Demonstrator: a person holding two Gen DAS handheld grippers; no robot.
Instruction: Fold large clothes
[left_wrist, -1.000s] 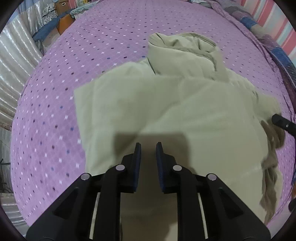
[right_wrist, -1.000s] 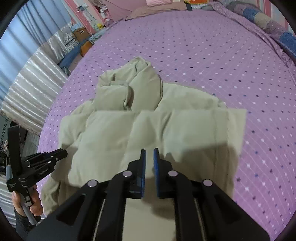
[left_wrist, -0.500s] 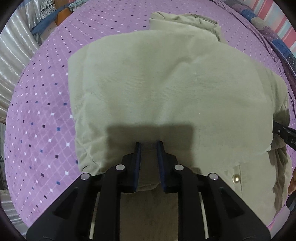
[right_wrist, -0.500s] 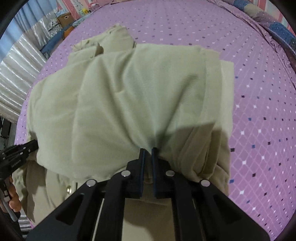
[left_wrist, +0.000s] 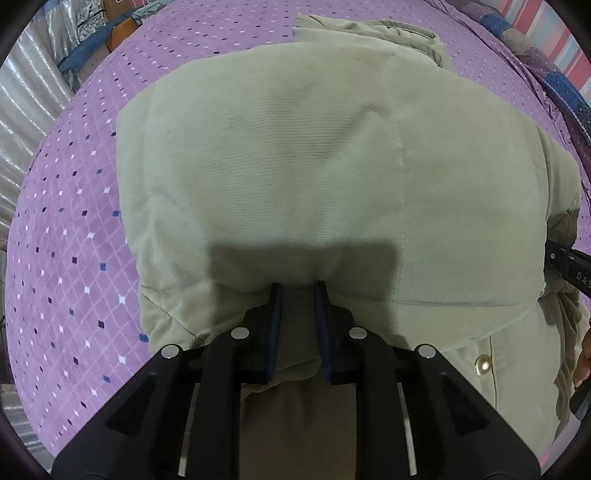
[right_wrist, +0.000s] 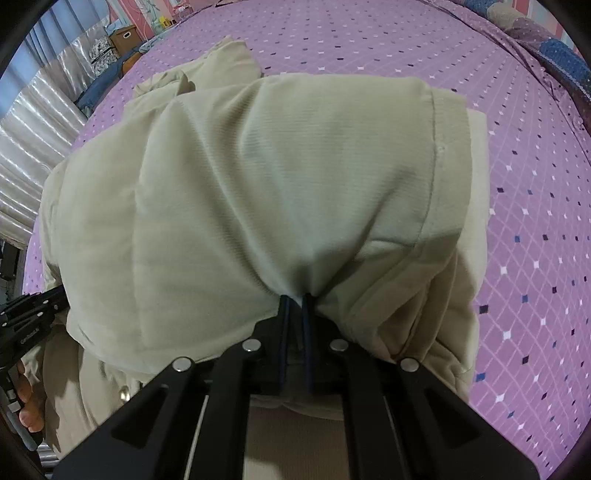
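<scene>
A pale green corduroy jacket (left_wrist: 314, 166) lies on a purple diamond-patterned bedspread (left_wrist: 74, 240), its hood (left_wrist: 369, 29) at the far end. The near part is doubled forward over the body. My left gripper (left_wrist: 297, 295) is shut on a thick fold of the jacket's near edge. In the right wrist view the same jacket (right_wrist: 277, 184) fills the middle, and my right gripper (right_wrist: 295, 299) is shut tight on a pinch of its cloth. A snap button (left_wrist: 483, 365) shows on the layer underneath. Both grippers point steeply down, close over the bed.
The bedspread (right_wrist: 535, 221) stretches bare to the right and beyond the hood (right_wrist: 221, 62). A patchwork quilt (left_wrist: 554, 74) lies along the right edge. Boxes (right_wrist: 123, 35) and a silvery curtain (right_wrist: 29, 129) stand past the left edge. A person's hand (right_wrist: 27, 406) holds the left gripper's frame.
Both grippers have come down and forward with the jacket's near edge, laying it over the body. The jacket now fills both views, and the right jaws have closed tighter.
</scene>
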